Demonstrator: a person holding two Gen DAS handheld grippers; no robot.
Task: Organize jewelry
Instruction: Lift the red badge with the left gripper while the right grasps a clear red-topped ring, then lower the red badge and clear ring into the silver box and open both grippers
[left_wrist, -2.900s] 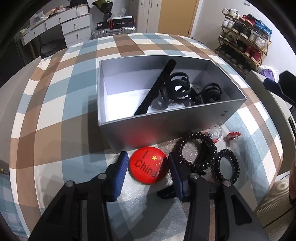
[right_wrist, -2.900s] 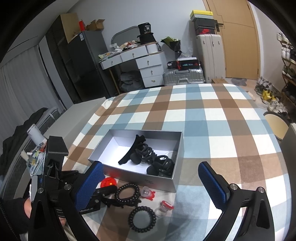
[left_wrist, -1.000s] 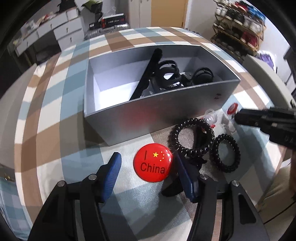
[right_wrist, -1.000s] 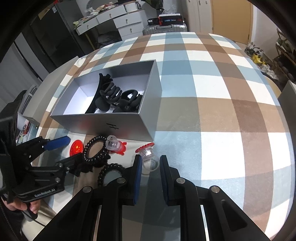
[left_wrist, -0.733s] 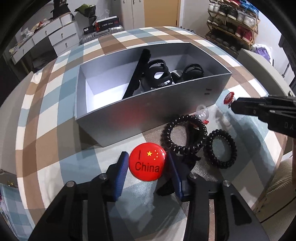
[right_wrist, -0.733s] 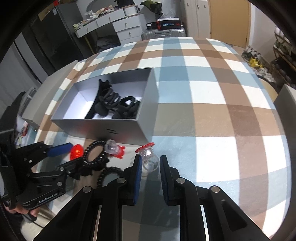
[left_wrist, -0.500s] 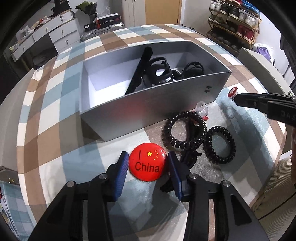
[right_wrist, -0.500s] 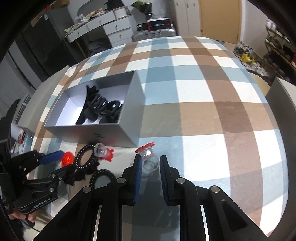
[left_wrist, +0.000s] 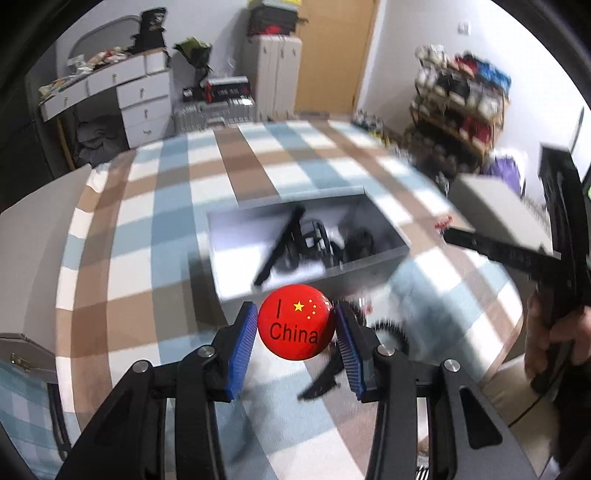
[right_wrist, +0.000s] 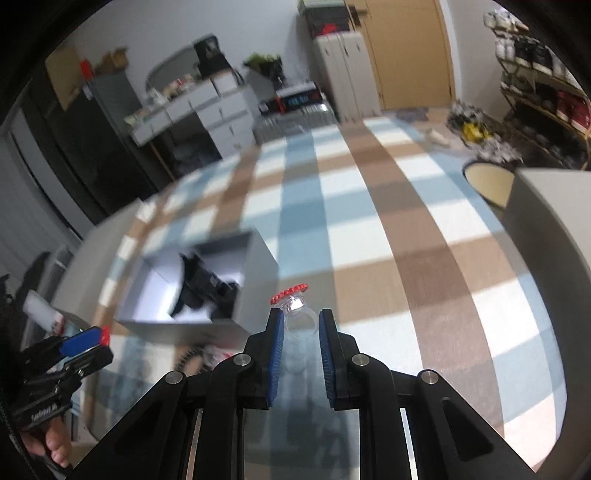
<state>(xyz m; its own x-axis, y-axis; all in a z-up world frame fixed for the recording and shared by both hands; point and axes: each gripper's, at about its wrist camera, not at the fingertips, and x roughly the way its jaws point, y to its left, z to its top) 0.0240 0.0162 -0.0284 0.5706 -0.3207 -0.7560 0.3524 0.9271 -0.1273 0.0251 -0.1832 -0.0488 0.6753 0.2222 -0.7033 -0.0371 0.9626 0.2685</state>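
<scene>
My left gripper (left_wrist: 295, 332) is shut on a round red badge (left_wrist: 296, 326) marked "I China" and holds it up off the checked cloth. My right gripper (right_wrist: 301, 332) is shut on a clear plastic ring with a red flower top (right_wrist: 291, 301), also lifted. The grey open box (left_wrist: 369, 271) with black hair clips (left_wrist: 295, 243) inside lies beyond the badge; it is also in the right wrist view (right_wrist: 255, 254). A black coil hair tie (left_wrist: 388, 332) lies blurred on the cloth behind the left fingers.
The right gripper (left_wrist: 447, 232) and a hand (left_wrist: 554, 339) show at the right edge of the left wrist view. A grey box lid (left_wrist: 491, 206) stands at the right. The checked table (right_wrist: 388, 221) stretches far beyond the box.
The left jaws closed on the red badge, then lifted it off the cloth. The right gripper rose with the clear ring. Both views tilted up and the box now looks farther off.
</scene>
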